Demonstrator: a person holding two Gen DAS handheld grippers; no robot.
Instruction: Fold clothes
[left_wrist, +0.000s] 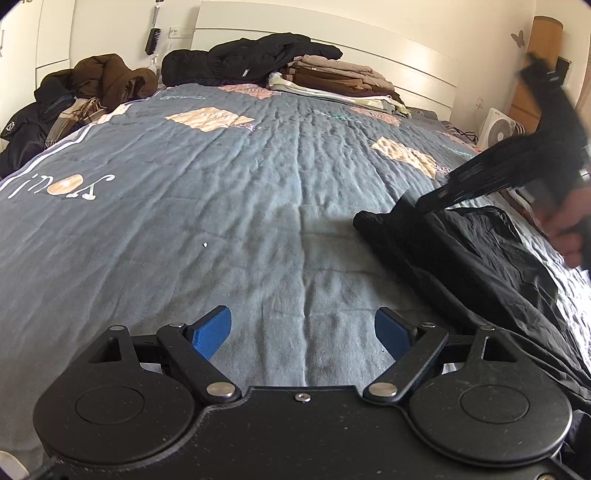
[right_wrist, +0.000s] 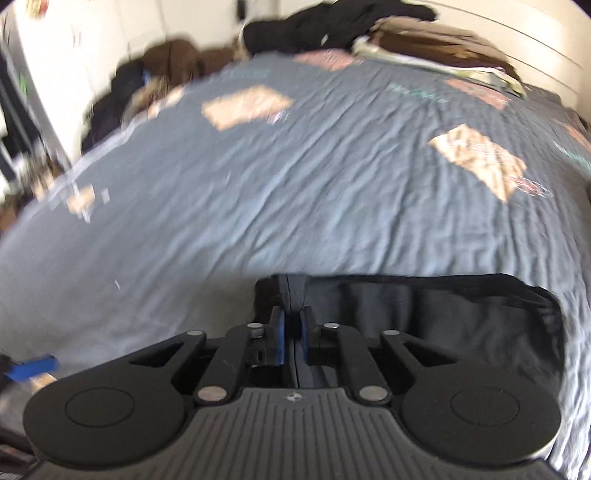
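Observation:
A black garment (left_wrist: 480, 251) lies crumpled on the right side of the grey-blue quilt (left_wrist: 221, 192), with one end rolled into a thick fold. My right gripper (left_wrist: 432, 201) comes down from the right, held by a hand (left_wrist: 569, 229), and meets the garment's upper edge. In the right wrist view the right gripper (right_wrist: 293, 321) has its blue pads (right_wrist: 280, 332) nearly together, with a strip of the black garment (right_wrist: 443, 317) pinched between them. My left gripper (left_wrist: 301, 325) hovers open over bare quilt, left of the garment, with nothing between its fingers.
A stack of folded brown and beige clothes (left_wrist: 332, 77) and a black jacket (left_wrist: 251, 55) lie by the white headboard (left_wrist: 369, 40). Brown and dark coats (left_wrist: 110, 77) are heaped at the bed's far left. A white fan (left_wrist: 496, 129) stands beyond the right edge.

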